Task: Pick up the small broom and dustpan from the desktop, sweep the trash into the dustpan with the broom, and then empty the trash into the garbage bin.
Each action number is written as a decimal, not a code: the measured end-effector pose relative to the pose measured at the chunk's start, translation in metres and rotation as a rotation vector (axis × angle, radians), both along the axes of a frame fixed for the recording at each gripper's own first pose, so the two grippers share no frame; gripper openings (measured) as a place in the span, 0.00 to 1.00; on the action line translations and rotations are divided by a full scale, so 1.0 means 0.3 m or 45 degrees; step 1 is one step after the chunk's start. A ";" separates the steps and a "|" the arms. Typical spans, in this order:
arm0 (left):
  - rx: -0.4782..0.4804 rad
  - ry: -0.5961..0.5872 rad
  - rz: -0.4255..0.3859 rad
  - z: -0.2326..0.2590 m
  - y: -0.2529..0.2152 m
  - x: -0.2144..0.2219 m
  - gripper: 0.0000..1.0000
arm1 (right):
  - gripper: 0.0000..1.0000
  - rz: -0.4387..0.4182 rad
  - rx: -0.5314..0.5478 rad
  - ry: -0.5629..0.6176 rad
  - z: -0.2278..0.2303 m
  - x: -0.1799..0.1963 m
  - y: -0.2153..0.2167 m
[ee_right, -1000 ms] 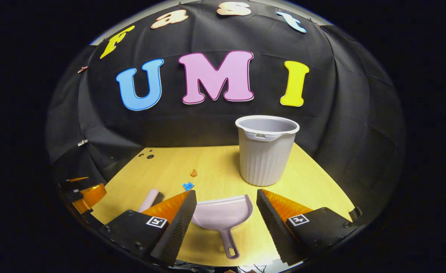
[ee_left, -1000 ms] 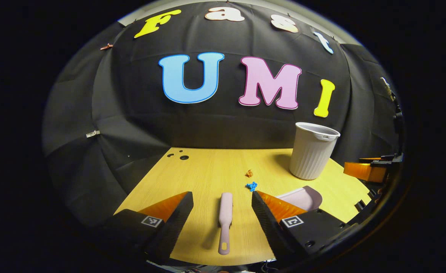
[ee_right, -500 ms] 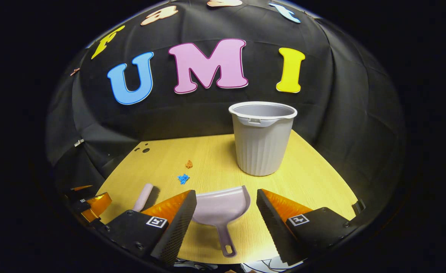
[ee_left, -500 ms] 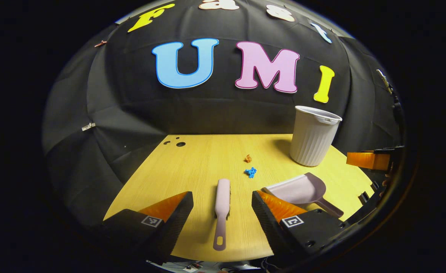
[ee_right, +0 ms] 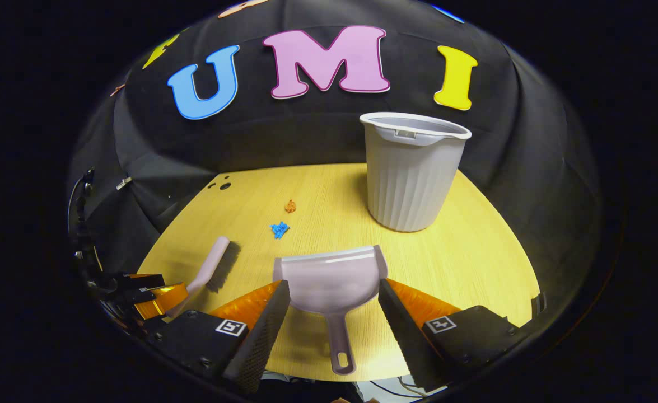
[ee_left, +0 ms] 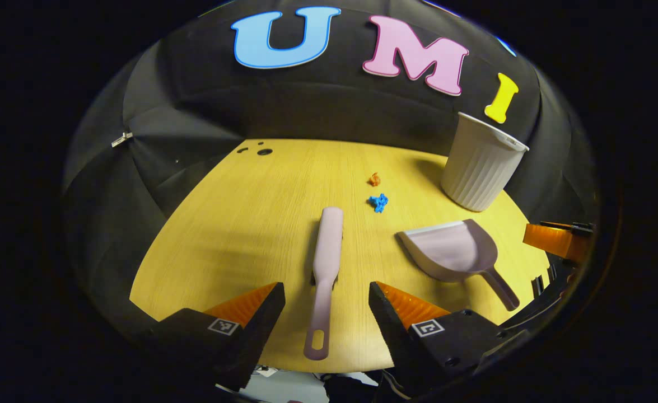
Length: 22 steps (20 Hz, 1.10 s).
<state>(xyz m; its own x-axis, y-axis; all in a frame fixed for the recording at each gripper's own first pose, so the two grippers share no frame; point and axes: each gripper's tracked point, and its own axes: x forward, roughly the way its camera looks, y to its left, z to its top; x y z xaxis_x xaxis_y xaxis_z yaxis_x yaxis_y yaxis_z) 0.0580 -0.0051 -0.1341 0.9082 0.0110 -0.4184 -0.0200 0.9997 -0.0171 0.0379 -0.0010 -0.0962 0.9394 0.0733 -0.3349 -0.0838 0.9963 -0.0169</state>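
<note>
both grippers lined up over their tools, nothing grasped yet

the left gripper [ee_left: 324, 313] hangs with its two fingers spread wide, and the handle of the small broom [ee_left: 325, 263] lies between them on the desktop [ee_left: 239, 224], touched by neither finger. the right gripper [ee_right: 331, 324] is also spread apart and holds nothing; the handle of the dustpan [ee_right: 330, 285] lies in its gap, free on both sides. i think each tool is straddled like this so that a simple closing would catch the thin handle, the easiest part to clamp.

the broom lies flat, and its long axis runs away from the left gripper. the end with the hanging hole points to the near edge of the desktop, the brush head points to the trash. the dustpan lies flat too, just right of the broom, its handle toward the near edge and its open mouth toward the far side.

the trash is two small bits, a blue scrap [ee_left: 379, 202] and an orange scrap [ee_left: 374, 179], near each other, beyond the broom head. the garbage bin [ee_right: 413, 170] stands upright at the far right of the desktop, well apart from the handles. in my judgement the task is at its first step, the pick-up.
</note>
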 end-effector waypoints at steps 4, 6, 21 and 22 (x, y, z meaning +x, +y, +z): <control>0.043 0.142 0.006 -0.097 0.010 0.058 0.96 | 0.99 0.028 0.003 0.103 -0.112 0.036 0.010; 0.065 0.211 0.004 -0.140 0.015 0.091 0.96 | 0.99 0.056 0.019 0.143 -0.169 0.053 0.025; 0.105 0.427 -0.061 -0.242 0.002 0.243 0.47 | 0.99 0.018 0.085 0.405 -0.407 0.079 -0.012; 0.114 0.430 -0.072 -0.248 0.002 0.251 0.35 | 0.99 0.019 0.088 0.439 -0.428 0.075 -0.011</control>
